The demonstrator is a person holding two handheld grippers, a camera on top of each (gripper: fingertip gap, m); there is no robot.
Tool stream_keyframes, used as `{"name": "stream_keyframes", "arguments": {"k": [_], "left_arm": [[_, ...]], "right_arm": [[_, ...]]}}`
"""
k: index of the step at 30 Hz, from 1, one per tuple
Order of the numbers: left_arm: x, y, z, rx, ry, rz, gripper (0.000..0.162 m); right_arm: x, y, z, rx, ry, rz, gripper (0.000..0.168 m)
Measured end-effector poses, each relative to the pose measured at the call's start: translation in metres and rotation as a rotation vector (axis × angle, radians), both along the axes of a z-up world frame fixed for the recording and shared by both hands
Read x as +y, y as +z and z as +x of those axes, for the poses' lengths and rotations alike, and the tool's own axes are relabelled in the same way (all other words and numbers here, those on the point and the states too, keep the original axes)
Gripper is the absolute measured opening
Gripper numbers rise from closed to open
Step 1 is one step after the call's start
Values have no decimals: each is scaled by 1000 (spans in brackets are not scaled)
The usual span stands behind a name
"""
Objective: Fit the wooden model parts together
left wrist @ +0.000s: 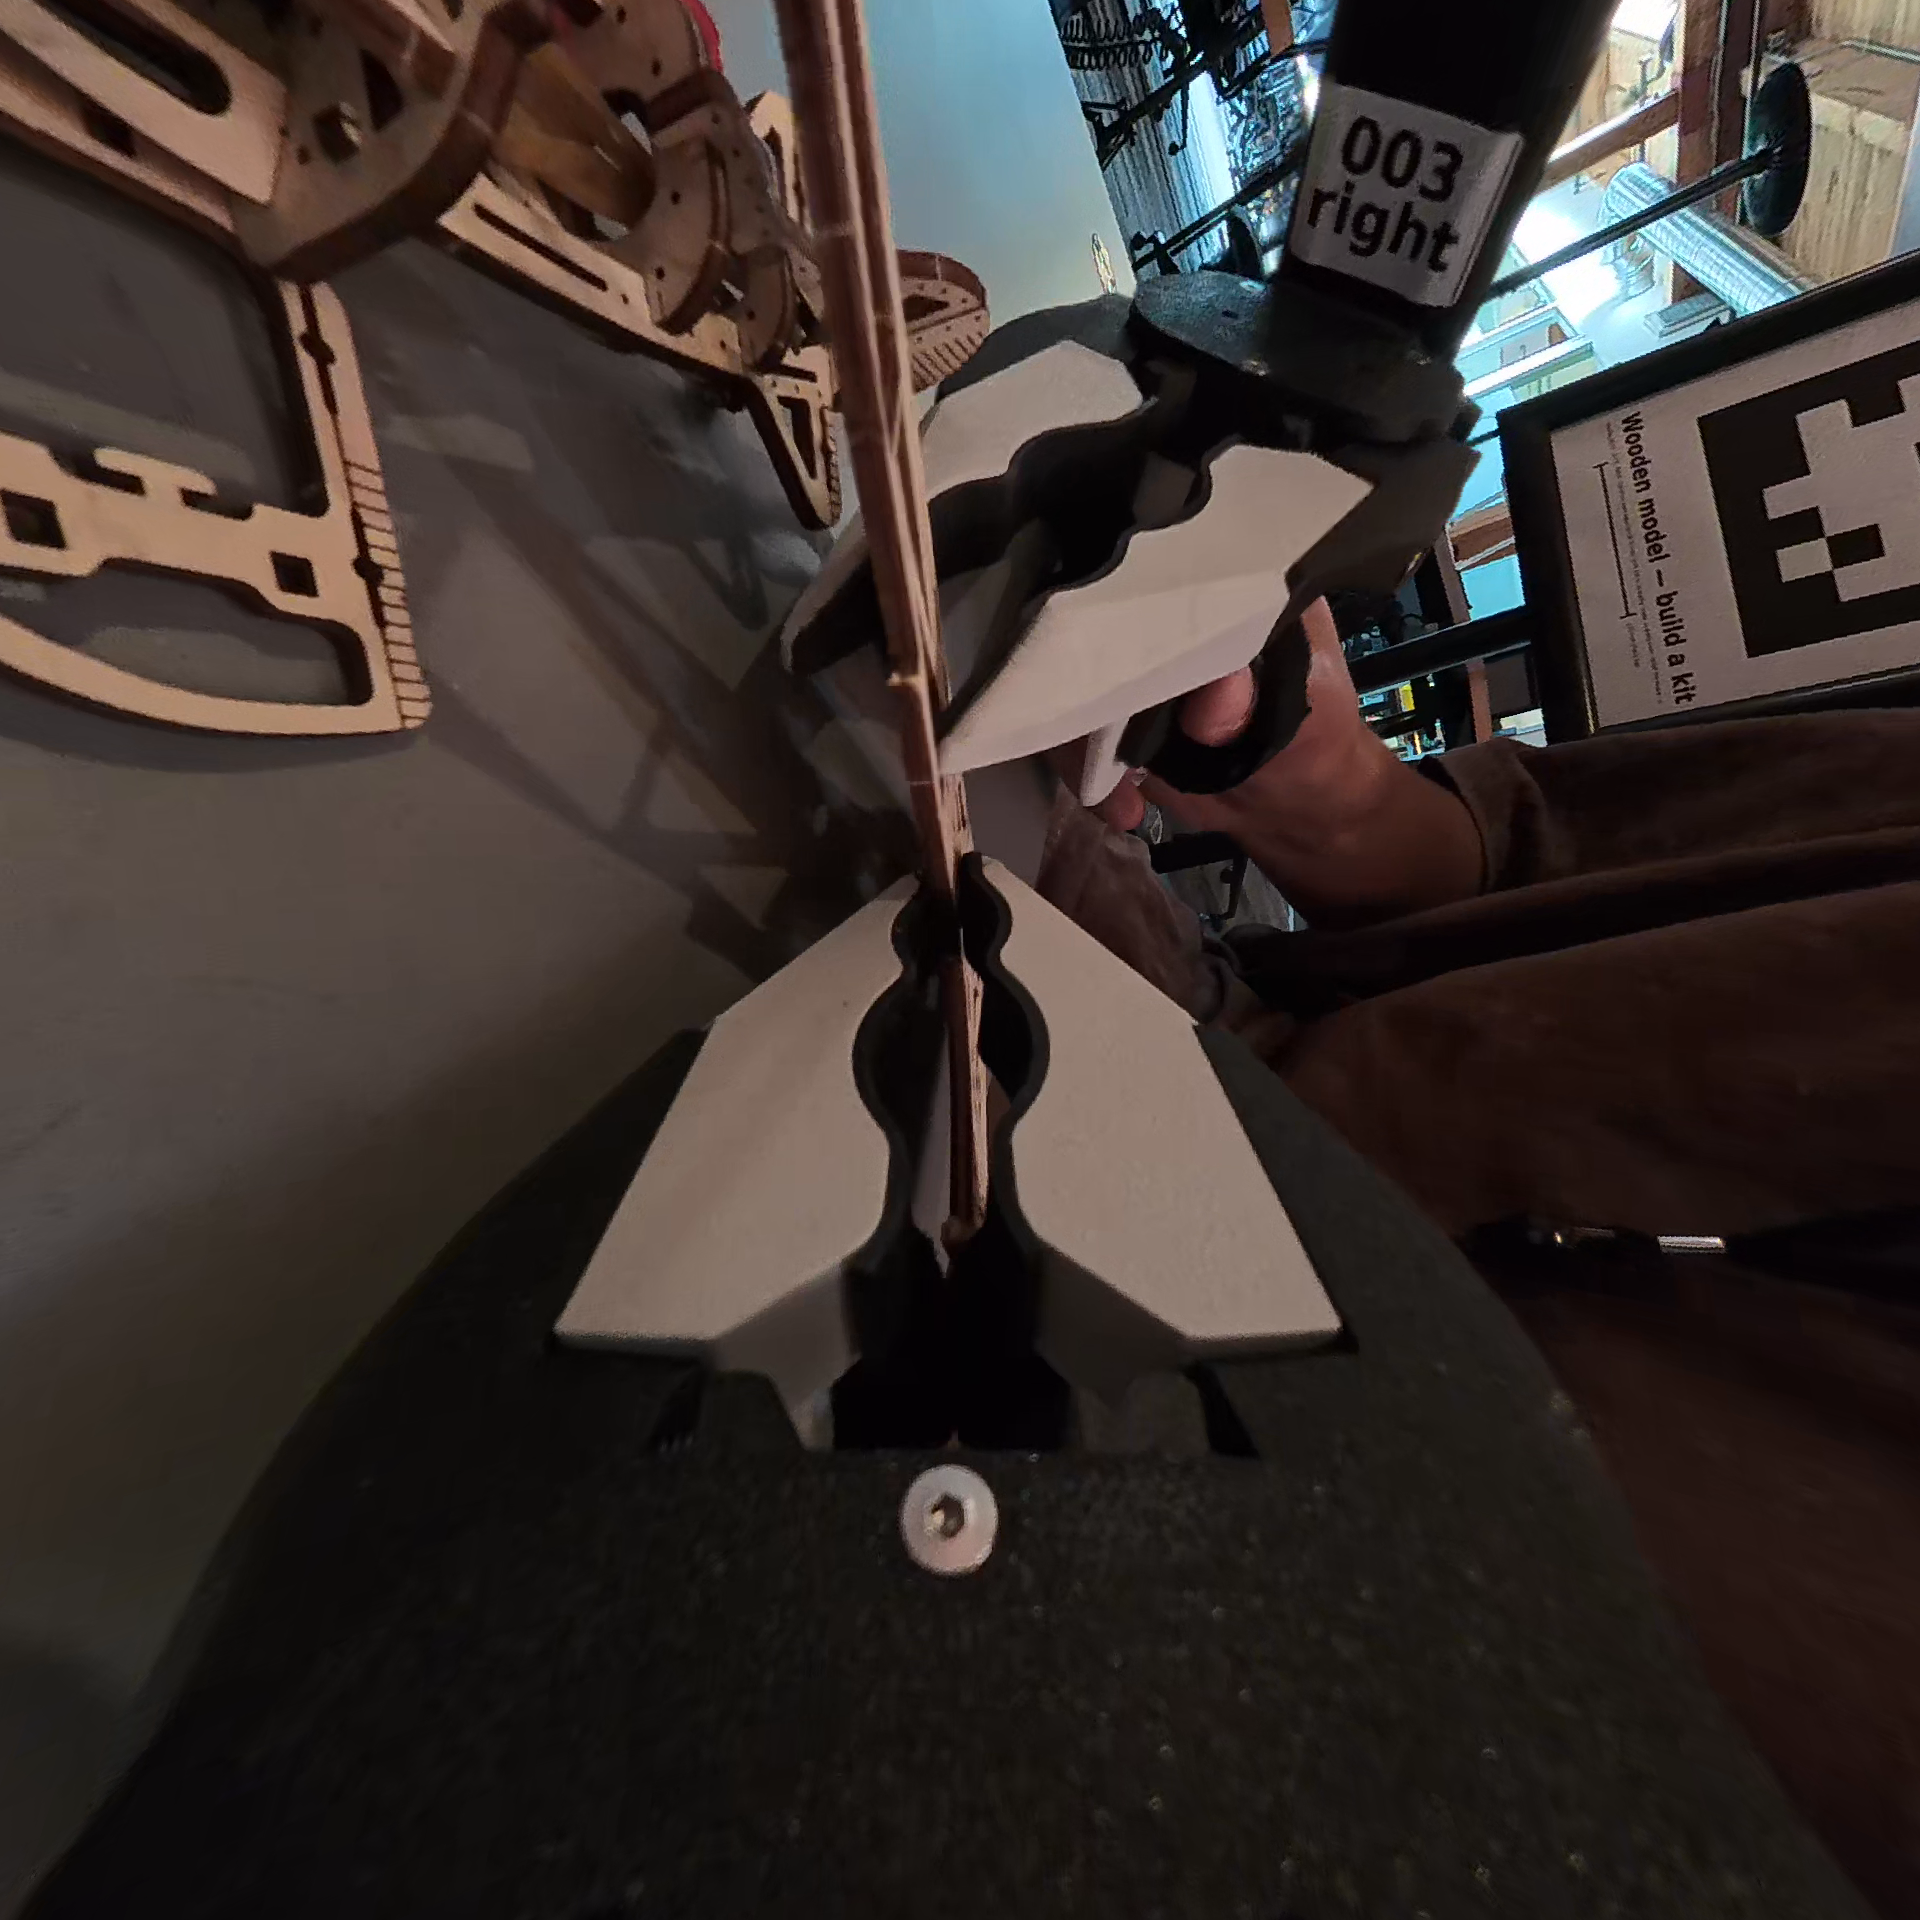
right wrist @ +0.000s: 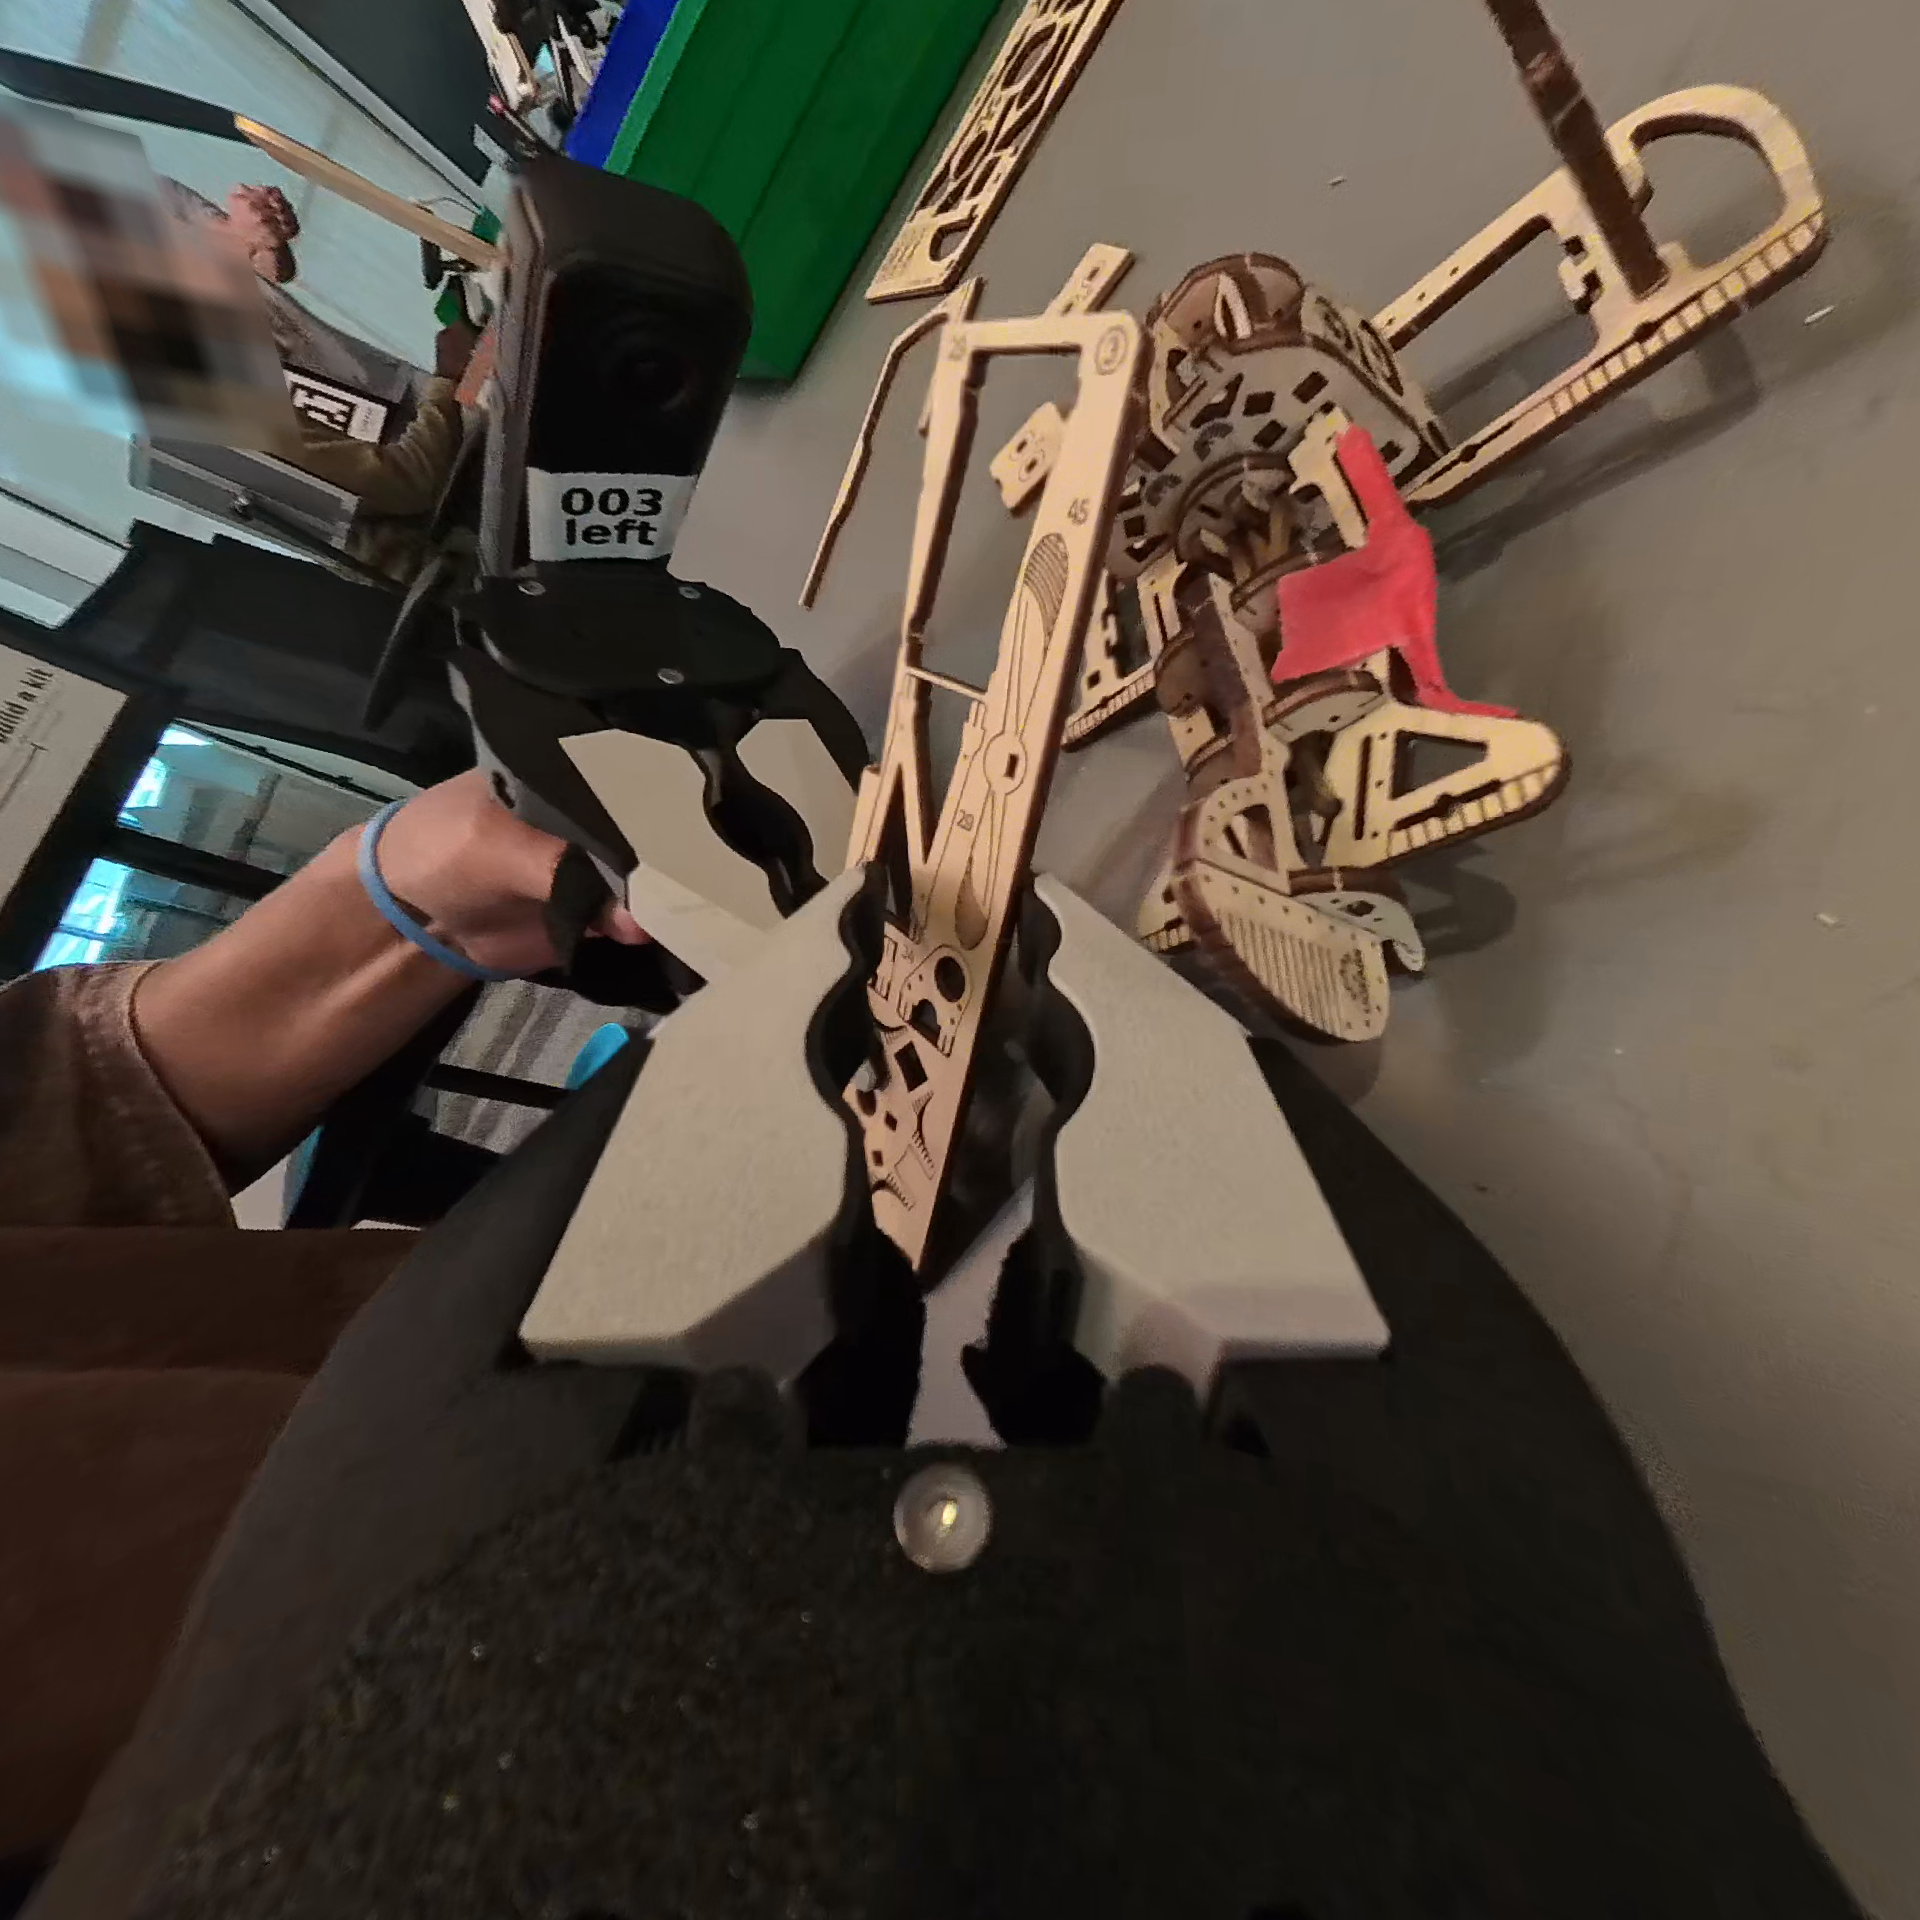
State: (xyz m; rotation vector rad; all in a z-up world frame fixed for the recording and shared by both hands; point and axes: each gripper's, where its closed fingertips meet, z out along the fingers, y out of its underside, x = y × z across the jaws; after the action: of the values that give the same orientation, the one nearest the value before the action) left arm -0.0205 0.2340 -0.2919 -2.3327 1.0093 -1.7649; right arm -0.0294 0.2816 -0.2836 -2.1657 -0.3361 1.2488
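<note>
A thin laser-cut wooden sheet (right wrist: 1029,623) with parts still in it is held in the air between both grippers. My left gripper (left wrist: 951,883) is shut on its lower end, and the sheet (left wrist: 878,416) shows edge-on there, running up out of frame. My right gripper (right wrist: 951,894) is shut on the sheet, which lies slanted between the grey fingers and touches both. In the left wrist view my right gripper (left wrist: 883,707) grips just above the left one. In the right wrist view my left gripper (right wrist: 774,862) holds the sheet's left edge.
A part-built wooden model (right wrist: 1299,644) with a red piece lies on the grey table (right wrist: 1558,1143), and also shows in the left wrist view (left wrist: 623,208). A wooden frame part (right wrist: 1610,239) and another sheet (right wrist: 997,135) lie beyond. A framed sign (left wrist: 1766,520) stands on the right.
</note>
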Motion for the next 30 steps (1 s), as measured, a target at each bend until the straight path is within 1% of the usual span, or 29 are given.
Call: {"name": "stream_keyframes", "arguments": {"k": [5, 9, 11, 13, 15, 18, 21, 23, 25, 26, 29, 30], "left_arm": [[0, 0, 0, 1, -2, -7, 1], [0, -1, 1, 4, 0, -11, 1], [-1, -1, 1, 4, -4, -9, 1], [-1, -1, 1, 6, -3, -8, 1], [-1, -2, 1, 12, -3, -5, 1], [-2, -7, 1, 40, -9, 7, 4], [-2, -9, 0, 55, -7, 6, 5], [-3, -9, 0, 57, -13, 9, 6], [-3, -9, 1, 51, -17, 9, 5], [-4, -8, 1, 48, -19, 8, 5], [-7, -8, 1, 49, -41, 12, 3], [-7, -8, 1, 48, -41, 10, 3]], "right_arm": [[0, 0, 0, -7, -3, 7, 23], [-1, 2, -2, 4, 6, 6, 33], [0, -1, -2, -20, -4, 10, 27], [0, -1, -2, -20, -6, 9, 27], [0, -3, -2, -52, -4, 21, 29], [0, -9, -4, -162, -1, 74, 31], [1, -11, -3, -206, -1, 107, 32], [0, -10, -3, -191, 9, 105, 30], [-1, -9, -2, -126, 18, 61, 25], [-1, -10, 0, -123, 14, 41, 18], [-2, -12, -2, -184, 30, 94, 19], [-2, -11, -2, -176, 26, 93, 19]]}}
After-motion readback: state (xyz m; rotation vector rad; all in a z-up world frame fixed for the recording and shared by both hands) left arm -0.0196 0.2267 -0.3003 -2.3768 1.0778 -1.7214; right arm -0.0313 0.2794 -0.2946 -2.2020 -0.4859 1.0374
